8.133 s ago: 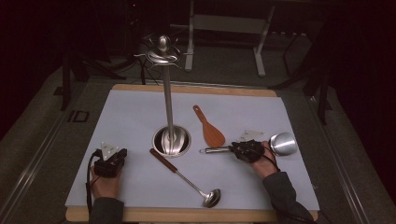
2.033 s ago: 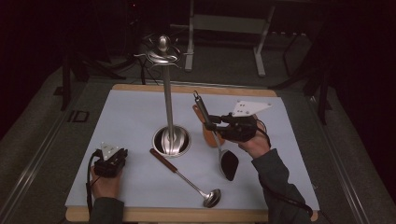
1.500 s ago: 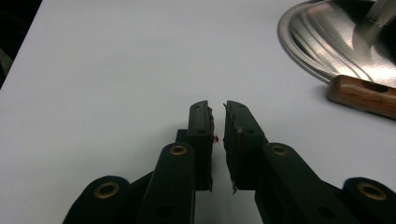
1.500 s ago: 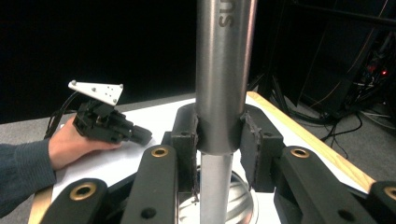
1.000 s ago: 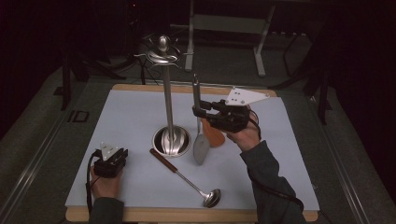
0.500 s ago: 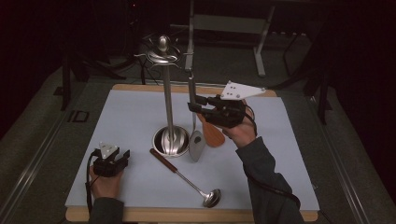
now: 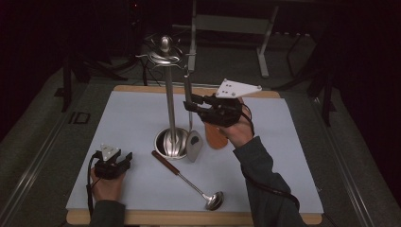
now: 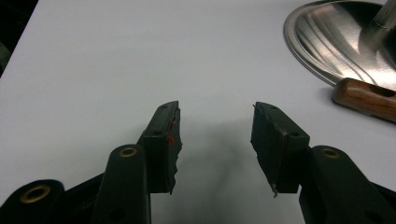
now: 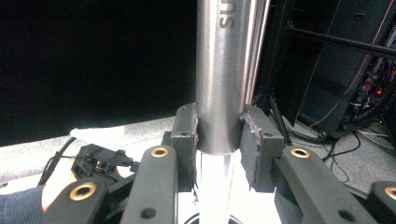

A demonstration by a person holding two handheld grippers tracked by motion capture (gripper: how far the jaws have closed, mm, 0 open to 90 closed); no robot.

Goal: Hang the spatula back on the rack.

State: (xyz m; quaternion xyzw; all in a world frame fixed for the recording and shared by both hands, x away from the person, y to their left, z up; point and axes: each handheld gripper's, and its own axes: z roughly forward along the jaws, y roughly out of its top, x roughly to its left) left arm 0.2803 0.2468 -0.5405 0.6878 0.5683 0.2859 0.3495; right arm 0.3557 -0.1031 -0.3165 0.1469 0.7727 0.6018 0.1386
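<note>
Left gripper (image 7: 124, 158) lower left, resting on white mat (image 7: 293, 156) — jaws just opened, spread wide, nothing between. Ladle (image 7: 189, 179) flat at lower centre. Right gripper (image 7: 189, 103) mid-frame, raised, pinching steel spatula (image 7: 193, 142) by handle — blade hanging beside rack stand (image 7: 168, 94).

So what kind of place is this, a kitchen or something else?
Probably a lab or recording workspace, not a kitchen: the utensil stand and ladle sit on a plain white mat over a wooden board, with dark equipment racks and loose cables behind.
</note>
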